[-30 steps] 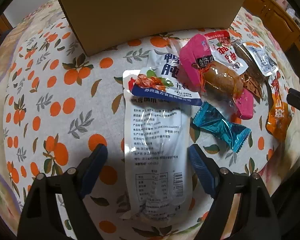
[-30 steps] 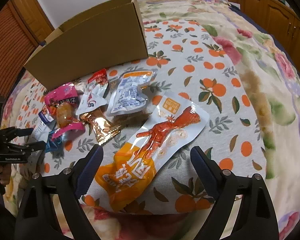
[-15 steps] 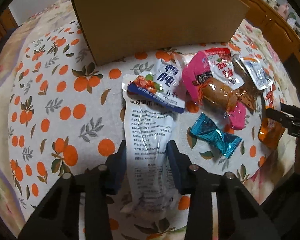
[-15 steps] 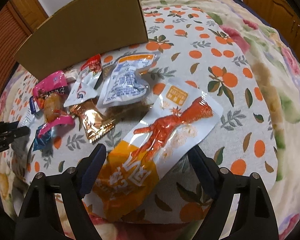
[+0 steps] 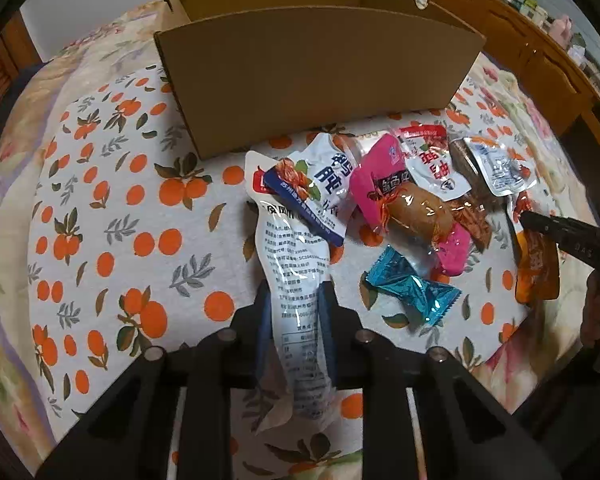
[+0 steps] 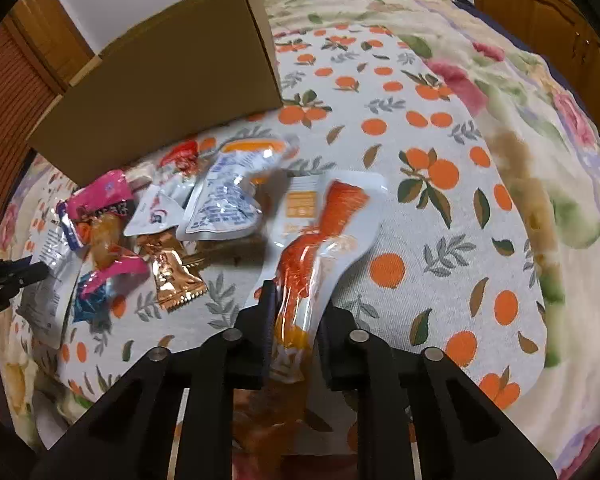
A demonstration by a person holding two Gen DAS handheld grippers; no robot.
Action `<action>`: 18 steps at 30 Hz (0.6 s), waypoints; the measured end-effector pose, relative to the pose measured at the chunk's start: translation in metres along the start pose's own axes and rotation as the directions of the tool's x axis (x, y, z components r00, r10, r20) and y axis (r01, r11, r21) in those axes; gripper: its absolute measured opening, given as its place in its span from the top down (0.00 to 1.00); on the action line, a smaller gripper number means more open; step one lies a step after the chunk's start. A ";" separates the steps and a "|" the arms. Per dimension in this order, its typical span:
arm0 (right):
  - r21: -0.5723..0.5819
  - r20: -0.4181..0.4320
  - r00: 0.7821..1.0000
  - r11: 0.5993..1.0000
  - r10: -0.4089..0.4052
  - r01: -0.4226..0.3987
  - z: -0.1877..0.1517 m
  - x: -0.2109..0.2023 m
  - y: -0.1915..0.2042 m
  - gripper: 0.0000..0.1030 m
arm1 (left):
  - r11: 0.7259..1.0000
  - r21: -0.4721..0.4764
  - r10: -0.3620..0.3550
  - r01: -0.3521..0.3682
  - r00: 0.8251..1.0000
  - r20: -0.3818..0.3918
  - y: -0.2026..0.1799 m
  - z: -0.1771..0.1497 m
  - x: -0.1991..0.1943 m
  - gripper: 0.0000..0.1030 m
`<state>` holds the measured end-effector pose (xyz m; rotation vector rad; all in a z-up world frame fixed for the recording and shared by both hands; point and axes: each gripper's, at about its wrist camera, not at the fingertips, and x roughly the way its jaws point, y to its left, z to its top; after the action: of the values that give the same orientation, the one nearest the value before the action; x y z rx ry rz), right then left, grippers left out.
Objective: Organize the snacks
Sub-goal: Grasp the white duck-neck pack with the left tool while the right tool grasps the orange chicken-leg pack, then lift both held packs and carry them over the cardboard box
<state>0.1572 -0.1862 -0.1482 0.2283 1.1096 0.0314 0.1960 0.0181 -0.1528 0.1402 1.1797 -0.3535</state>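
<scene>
Orange-print cloth (image 5: 112,216) carries snacks before a box (image 5: 316,80); left fingers (image 5: 294,308) pinch the clear packet (image 5: 296,280), right fingers (image 6: 294,300) pinch the orange packet (image 6: 320,236).

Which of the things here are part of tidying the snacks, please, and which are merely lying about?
Job:
- long clear packet, in left tool
- orange packet, in right tool
- cardboard box
- teal candy

Background:
- orange-print cloth
- wooden cabinet

We see bare orange-print cloth (image 5: 112,216) to the left of the snack pile (image 5: 412,204) and wide bare cloth to its right in the right wrist view. The cardboard box (image 5: 316,80) walls off the far side, open on top.
</scene>
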 end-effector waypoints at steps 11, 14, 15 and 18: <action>0.000 0.041 0.999 1.000 0.006 -0.006 0.002 -0.014 0.001 0.86 | 0.999 -0.030 -0.023 0.024 0.999 0.034 0.002 0.000 -0.009 1.00; -0.009 0.055 0.998 1.000 0.005 -0.004 0.003 -0.018 0.003 0.86 | 0.999 -0.033 -0.026 0.027 0.998 0.049 0.001 -0.001 -0.018 1.00; -0.012 0.059 0.998 1.000 0.004 -0.003 0.003 -0.019 0.004 0.86 | 0.999 -0.034 -0.028 0.030 0.998 0.055 0.000 -0.002 -0.021 1.00; -0.026 0.080 0.997 1.000 0.005 -0.003 0.003 -0.026 0.006 0.86 | 0.999 -0.026 -0.020 0.022 0.997 0.074 -0.003 -0.003 -0.032 1.00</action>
<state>0.1486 -0.1840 -0.1226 0.2073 1.0280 0.0397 0.1817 0.0228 -0.1243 0.0905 1.1130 -0.3583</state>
